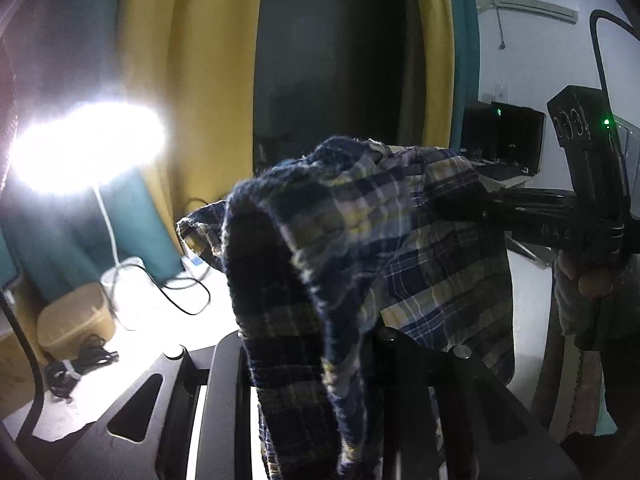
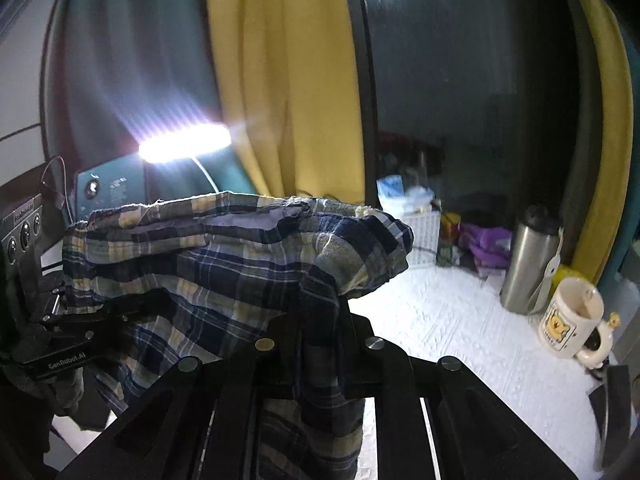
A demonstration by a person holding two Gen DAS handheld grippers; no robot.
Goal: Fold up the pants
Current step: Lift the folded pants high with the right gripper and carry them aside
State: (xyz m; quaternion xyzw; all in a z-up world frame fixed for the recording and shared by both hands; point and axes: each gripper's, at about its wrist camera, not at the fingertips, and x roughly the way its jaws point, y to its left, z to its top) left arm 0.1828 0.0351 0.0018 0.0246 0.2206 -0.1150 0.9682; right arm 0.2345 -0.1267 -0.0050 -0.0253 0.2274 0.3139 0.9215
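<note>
The plaid pants (image 1: 360,248) are held aloft, pinched at one edge by the left claw (image 1: 316,364) and at the other by the right claw (image 2: 320,320). At four o'clock, a mug (image 2: 570,320) is seen on the white counter (image 2: 460,340).

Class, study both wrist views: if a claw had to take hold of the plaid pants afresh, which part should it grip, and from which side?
Grip the pants along the flat upper edge, coming in level from the front. That edge shows as a thin, straight hem, while the fabric below hangs bunched and thick.
</note>
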